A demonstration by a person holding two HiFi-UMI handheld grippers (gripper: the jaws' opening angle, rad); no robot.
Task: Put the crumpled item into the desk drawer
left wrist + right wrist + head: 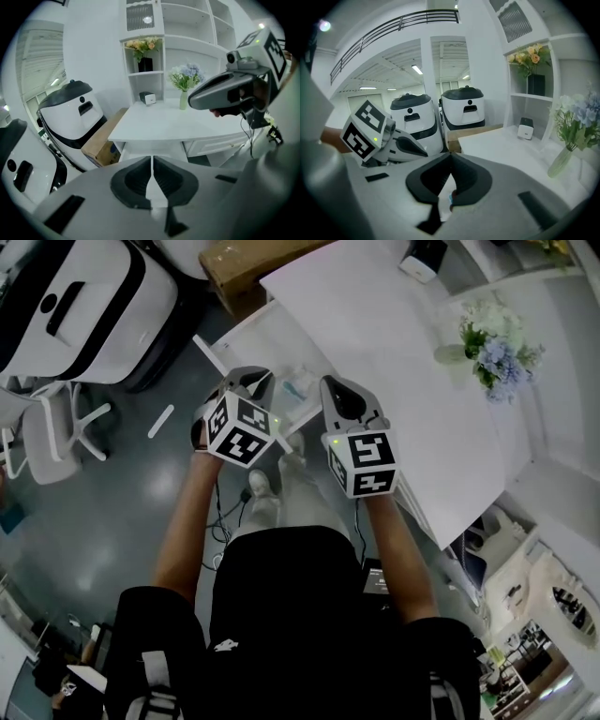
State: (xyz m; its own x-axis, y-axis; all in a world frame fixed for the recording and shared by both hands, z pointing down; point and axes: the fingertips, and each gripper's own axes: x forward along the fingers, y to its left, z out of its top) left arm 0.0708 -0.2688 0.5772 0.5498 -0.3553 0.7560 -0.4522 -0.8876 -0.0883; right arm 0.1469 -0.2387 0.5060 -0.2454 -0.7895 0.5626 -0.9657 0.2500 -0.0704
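The left tongs (151, 158) and the right tongs (450, 156) are both clenched on nothing, side by side. Just ahead, between them, the pale crumpled item (298, 385) seems to lie in the open drawer (255, 338). To their right, a vase of flowers (492, 345) stands on the white surface (394, 371). A cardboard box (248, 266) sits beyond.

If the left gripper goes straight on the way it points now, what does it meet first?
Probably the desk, at its front edge under the top. Nothing shows between the left gripper and it, but depth is unclear.
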